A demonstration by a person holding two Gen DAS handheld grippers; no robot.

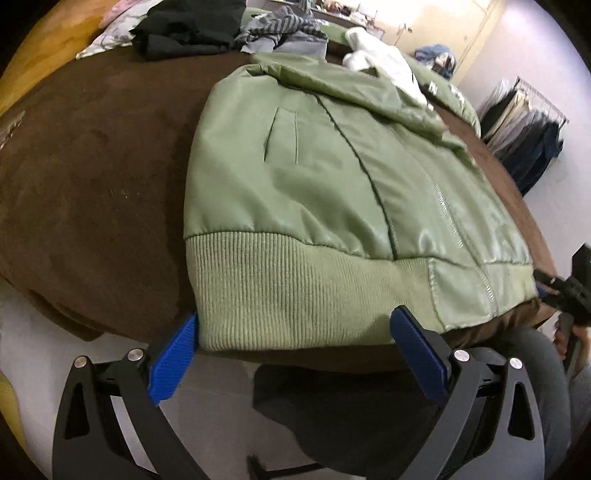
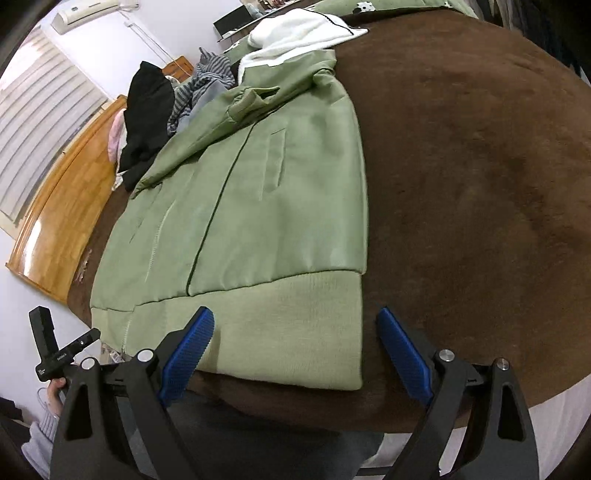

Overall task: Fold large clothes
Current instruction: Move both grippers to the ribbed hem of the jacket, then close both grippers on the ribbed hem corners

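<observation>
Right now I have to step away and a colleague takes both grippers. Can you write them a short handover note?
Left gripper: jaws open, holding nothing, at the ribbed hem's left corner.
Right gripper: jaws open, empty, at the hem's right corner.
Green jacket lies front up on the brown bed cover, sleeves already folded in, white-lined hood at the far end.
Left to do: probably grip both hem corners and fold the bottom up toward the hood.
</observation>
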